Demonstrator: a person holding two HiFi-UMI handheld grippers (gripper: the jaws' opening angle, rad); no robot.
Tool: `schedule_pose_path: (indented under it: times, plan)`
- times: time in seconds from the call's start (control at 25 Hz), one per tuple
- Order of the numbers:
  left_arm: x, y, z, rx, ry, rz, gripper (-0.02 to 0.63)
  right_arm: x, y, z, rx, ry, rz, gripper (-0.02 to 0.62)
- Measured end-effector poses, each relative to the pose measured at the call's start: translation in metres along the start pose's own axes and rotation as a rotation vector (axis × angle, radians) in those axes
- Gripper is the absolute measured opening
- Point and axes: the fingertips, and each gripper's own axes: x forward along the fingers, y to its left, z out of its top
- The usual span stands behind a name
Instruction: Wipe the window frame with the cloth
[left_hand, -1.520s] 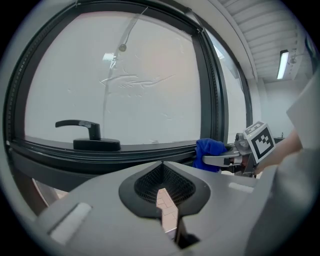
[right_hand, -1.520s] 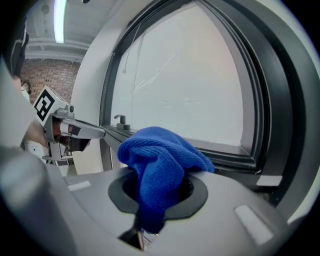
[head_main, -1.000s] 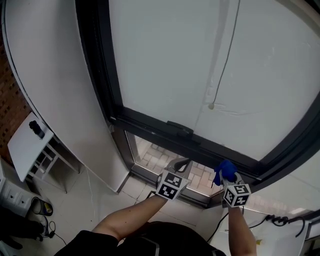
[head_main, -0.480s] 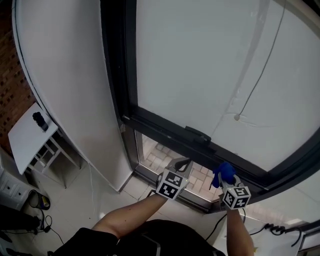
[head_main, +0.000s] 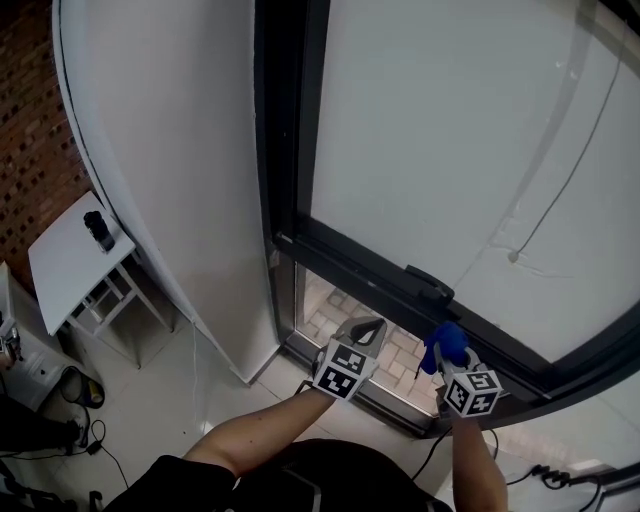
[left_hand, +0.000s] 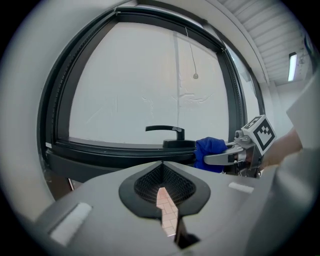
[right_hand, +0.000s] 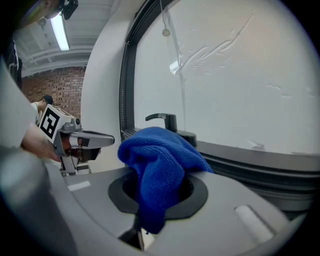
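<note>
A dark window frame borders a large frosted pane, with a black handle on its lower rail. My right gripper is shut on a blue cloth, held just below that rail and to the right of the handle. The cloth bunches out of the jaws in the right gripper view, with the handle behind it. My left gripper is shut with nothing in it, level with the right one. In the left gripper view the frame, handle and cloth lie ahead.
A white wall panel stands left of the frame. A small white table with a dark object on it sits at far left. Brick paving shows through the lower glass. A cord with a bead hangs over the pane.
The view has swung left and down, so the frame and handle now sit further right and lower. Both grippers keep their places, and the cloth stays gripped.
</note>
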Motion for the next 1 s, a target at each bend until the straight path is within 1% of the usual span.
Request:
schedule_pose_path:
  times: [0.36, 0.52, 0.84, 1.0]
  plan:
    - [-0.027, 0.051, -0.006, -0.013, -0.007, 0.06, -0.008, 0.043, 0.036, 0.013, -0.011, -0.005, 0.05, 0.061]
    - [-0.04, 0.072, -0.009, -0.009, -0.007, 0.073, -0.008, 0.063, 0.051, 0.016, -0.042, -0.002, 0.057, 0.061]
    - [-0.06, 0.124, -0.012, -0.017, -0.014, 0.131, -0.008, 0.099, 0.077, 0.019, -0.01, -0.006, 0.07, 0.061]
    - [-0.069, 0.145, -0.011, -0.02, -0.022, 0.153, -0.008, 0.116, 0.091, 0.022, -0.015, -0.001, 0.086, 0.061]
